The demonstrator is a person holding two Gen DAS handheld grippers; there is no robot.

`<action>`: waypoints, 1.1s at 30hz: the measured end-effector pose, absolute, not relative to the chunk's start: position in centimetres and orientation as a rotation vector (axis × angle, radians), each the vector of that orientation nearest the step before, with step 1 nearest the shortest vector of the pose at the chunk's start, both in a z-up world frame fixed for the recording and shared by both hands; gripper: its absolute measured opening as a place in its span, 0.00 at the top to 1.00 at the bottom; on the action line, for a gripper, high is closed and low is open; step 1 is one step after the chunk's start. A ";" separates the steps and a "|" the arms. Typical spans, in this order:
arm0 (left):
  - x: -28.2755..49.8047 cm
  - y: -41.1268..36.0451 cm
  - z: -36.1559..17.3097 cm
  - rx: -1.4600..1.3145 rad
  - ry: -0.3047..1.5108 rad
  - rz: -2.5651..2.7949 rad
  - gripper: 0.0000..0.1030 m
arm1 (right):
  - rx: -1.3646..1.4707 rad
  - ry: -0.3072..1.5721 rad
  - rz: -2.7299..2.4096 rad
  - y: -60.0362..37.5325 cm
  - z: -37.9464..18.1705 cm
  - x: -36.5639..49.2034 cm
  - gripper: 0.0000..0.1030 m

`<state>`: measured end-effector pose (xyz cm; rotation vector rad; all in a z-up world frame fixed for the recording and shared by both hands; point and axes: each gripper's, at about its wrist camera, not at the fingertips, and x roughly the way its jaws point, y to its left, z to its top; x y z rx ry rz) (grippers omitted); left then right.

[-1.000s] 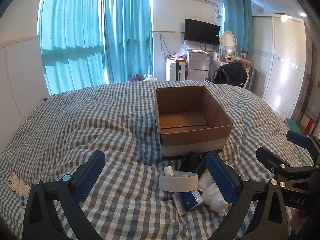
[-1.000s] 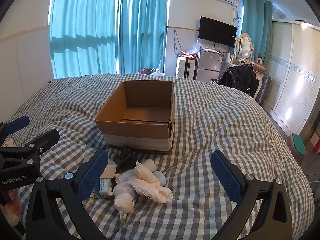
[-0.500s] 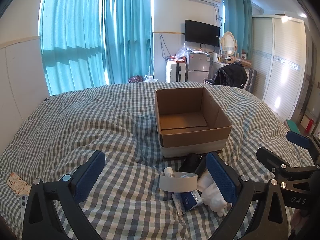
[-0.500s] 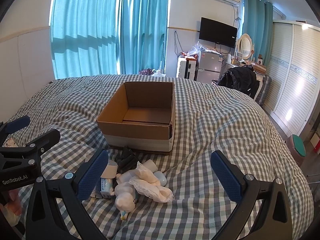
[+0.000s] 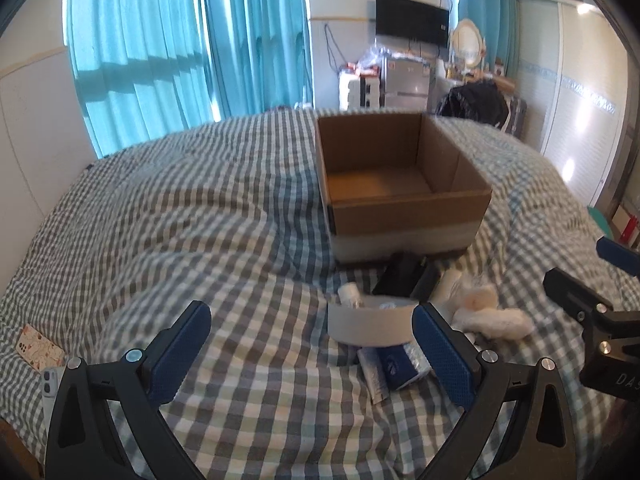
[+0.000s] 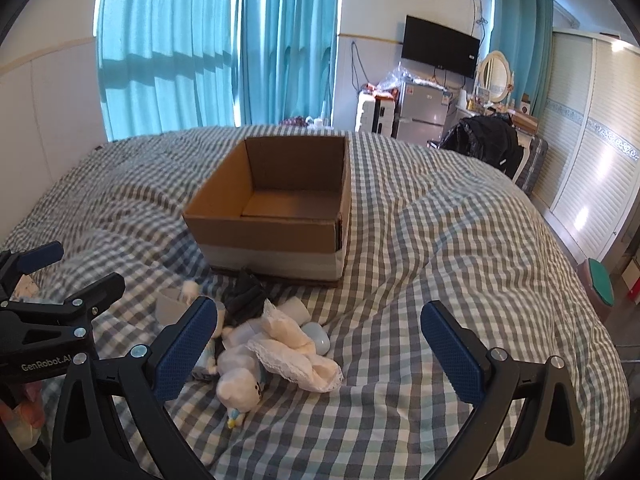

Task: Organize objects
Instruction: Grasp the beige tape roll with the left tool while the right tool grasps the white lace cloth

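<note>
An open, empty cardboard box (image 5: 400, 200) (image 6: 276, 220) sits on the checked bedspread. In front of it lies a small heap: a grey roll of tape (image 5: 370, 326), a blue packet (image 5: 396, 366), a black pouch (image 5: 404, 278) (image 6: 246, 294), a white plush toy (image 6: 240, 376) and a white lacy cloth (image 6: 300, 360) (image 5: 492, 318). My left gripper (image 5: 312, 354) is open, hovering just short of the heap, its right pad next to the tape. My right gripper (image 6: 316, 350) is open too, with the plush and cloth lying ahead between its fingers.
A patterned phone case (image 5: 38, 350) and a white phone (image 5: 50, 384) lie at the bed's left edge. Teal curtains, a fridge, a chair with a black jacket (image 6: 484, 140) and a wardrobe stand beyond the bed. Bare bedspread stretches left of the box.
Both grippers have moved forward and lower toward the heap and box, which now look larger. Both stay open; nothing was picked up.
</note>
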<state>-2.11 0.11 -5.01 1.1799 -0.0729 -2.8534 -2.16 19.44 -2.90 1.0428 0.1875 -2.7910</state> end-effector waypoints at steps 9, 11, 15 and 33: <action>-4.4 0.1 -9.1 1.365 -0.073 -2.778 0.00 | 1.287 0.199 -2.640 19.7 -8.4 -5.1 0.03; -5.0 0.2 -9.3 1.377 -0.072 -2.782 0.00 | 1.331 0.180 -2.599 19.6 -9.3 -5.9 0.05; -6.4 0.2 -9.8 1.418 -0.042 -2.794 0.00 | 1.393 0.109 -2.524 19.1 -10.8 -7.4 0.13; -10.0 2.7 -12.8 1.602 -0.016 -2.848 0.19 | 1.415 -0.023 -2.469 19.6 -11.4 -8.1 0.79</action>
